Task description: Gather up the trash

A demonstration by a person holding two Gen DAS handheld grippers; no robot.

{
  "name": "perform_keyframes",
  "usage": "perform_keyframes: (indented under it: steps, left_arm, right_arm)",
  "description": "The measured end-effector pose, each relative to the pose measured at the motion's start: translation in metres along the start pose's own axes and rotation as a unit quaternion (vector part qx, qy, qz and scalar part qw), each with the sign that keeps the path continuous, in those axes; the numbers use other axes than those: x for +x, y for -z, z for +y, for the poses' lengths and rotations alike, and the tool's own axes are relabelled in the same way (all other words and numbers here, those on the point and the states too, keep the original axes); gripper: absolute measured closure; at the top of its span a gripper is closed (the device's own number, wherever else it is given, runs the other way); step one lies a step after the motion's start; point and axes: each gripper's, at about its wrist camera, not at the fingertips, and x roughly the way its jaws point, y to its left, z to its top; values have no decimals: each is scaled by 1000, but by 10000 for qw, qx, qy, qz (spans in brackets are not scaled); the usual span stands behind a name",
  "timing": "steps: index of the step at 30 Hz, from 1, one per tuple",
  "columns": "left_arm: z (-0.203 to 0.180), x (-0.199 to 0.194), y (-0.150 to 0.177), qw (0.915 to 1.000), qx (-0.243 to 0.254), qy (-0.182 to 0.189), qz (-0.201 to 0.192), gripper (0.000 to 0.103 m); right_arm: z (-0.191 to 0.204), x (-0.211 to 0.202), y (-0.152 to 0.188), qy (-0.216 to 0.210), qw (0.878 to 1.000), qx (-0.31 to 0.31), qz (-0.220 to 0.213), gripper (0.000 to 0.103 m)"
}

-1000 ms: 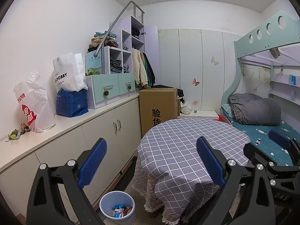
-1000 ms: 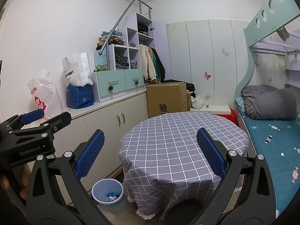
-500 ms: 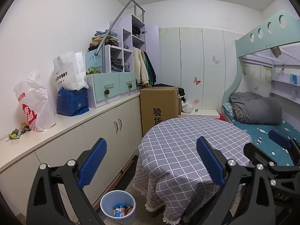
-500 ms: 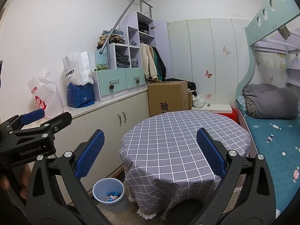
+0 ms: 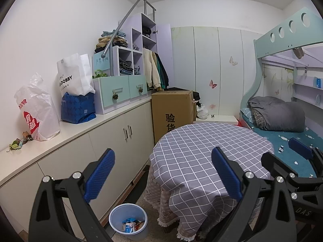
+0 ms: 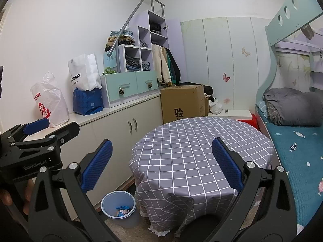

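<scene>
While both grippers hang above the checked round table (image 5: 201,147), left gripper (image 5: 163,173) and right gripper (image 6: 161,163) have fingers spread wide, nothing held. Blue bin (image 5: 129,214) sits on the floor between table and cabinet (image 5: 113,141), wrappers (image 5: 131,225) inside it.

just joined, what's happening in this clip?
A person holds a gripper in each hand for a trash pickup. Both the left gripper and the right gripper are open and empty, raised in front of the checked round table. The blue bin on the floor beside the table already holds a few wrappers. Small scraps lie on the counter, untouched.
</scene>
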Motion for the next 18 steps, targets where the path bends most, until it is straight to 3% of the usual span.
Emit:
perform_keyframes:
  steps: [18]
  left_arm:
    - [-12,20,-2,9997,86,-148,156,9]
  right_arm:
    - [-14,17,2,-14,9999,121,80,6]
